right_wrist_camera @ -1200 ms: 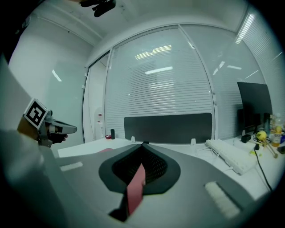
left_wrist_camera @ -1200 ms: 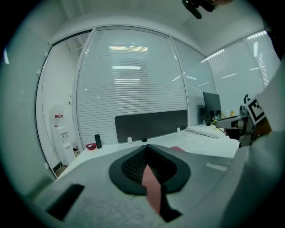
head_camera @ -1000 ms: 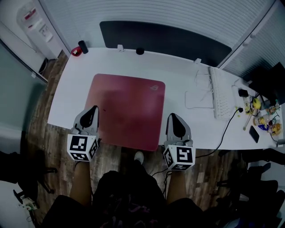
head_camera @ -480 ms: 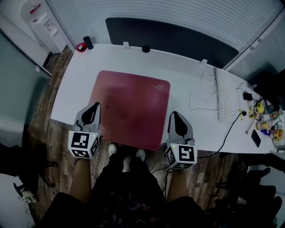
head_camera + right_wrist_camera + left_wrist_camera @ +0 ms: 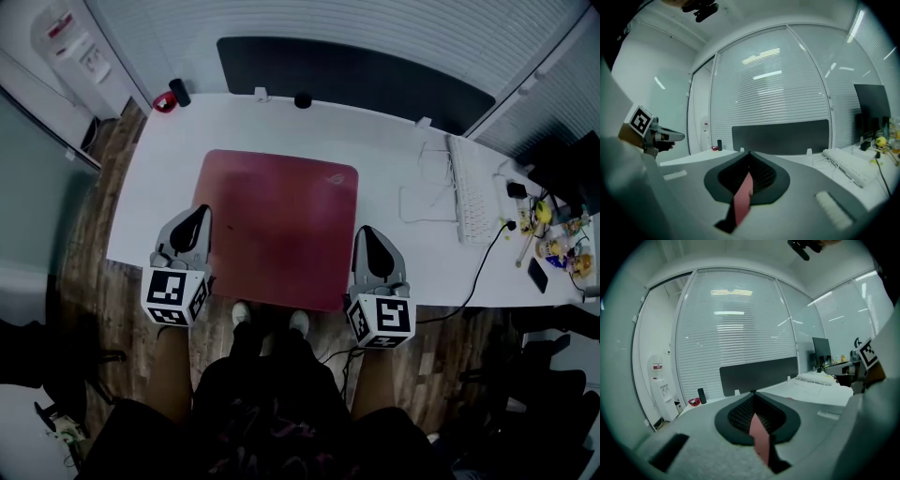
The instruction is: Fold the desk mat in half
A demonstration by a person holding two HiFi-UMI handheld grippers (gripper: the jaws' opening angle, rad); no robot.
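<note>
Edged slightly forward, left gripper [image 5: 197, 219] and right gripper [image 5: 367, 240] each pinch a near corner of the mat [image 5: 277, 220]; best lifted together, level, toward the far edge.

An office: white desk [image 5: 394, 150], keyboard [image 5: 469, 192], monitor [image 5: 869, 110], water dispenser [image 5: 75, 47] and glass walls [image 5: 656, 348] with blinds [image 5: 328, 23].

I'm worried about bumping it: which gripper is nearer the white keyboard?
Right. The right gripper holds the red mat at its near right corner, the keyboard to its right; the left gripper holds the near left corner.
</note>
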